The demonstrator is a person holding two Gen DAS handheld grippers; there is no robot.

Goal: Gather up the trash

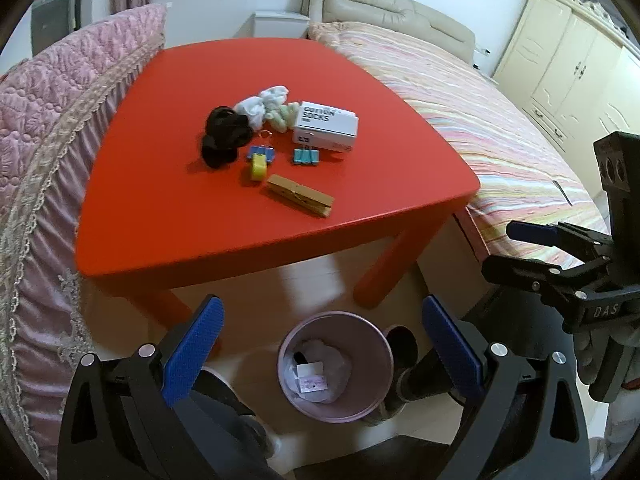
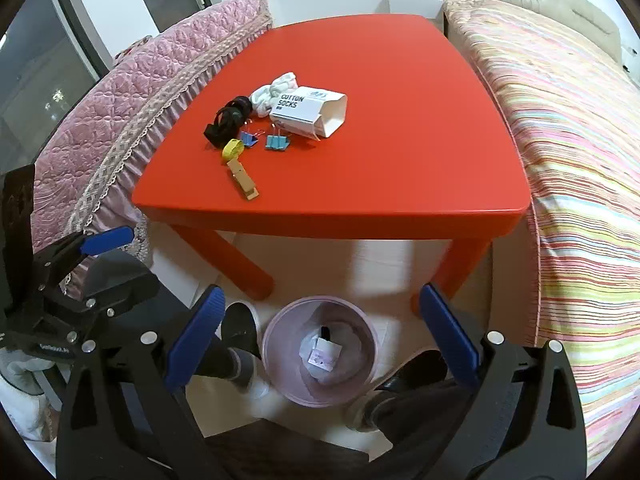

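Trash: paper scraps lying in the pink bin on the floor, directly below both claws. Light, soft, crushable; any further piece should take a pinch at an edge or fold, little force needed.

Left claw: jaws wide, nothing between them, hanging over the bin mouth. Right claw: jaws wide, empty, likewise above the bin, beside the left one. Person's feet either side of the bin.

Table, red, beyond the bin and well apart from both claws. On it, near to far: wooden clothespin, stiff; yellow tape roll; two blue binder clips, small, hard, slippery metal; black cord bundle, limp; sock box, light card, open at one end, best gripped across its short sides; white socks, soft.

Which of these counts as trash cannot be told. Beds flank the table.
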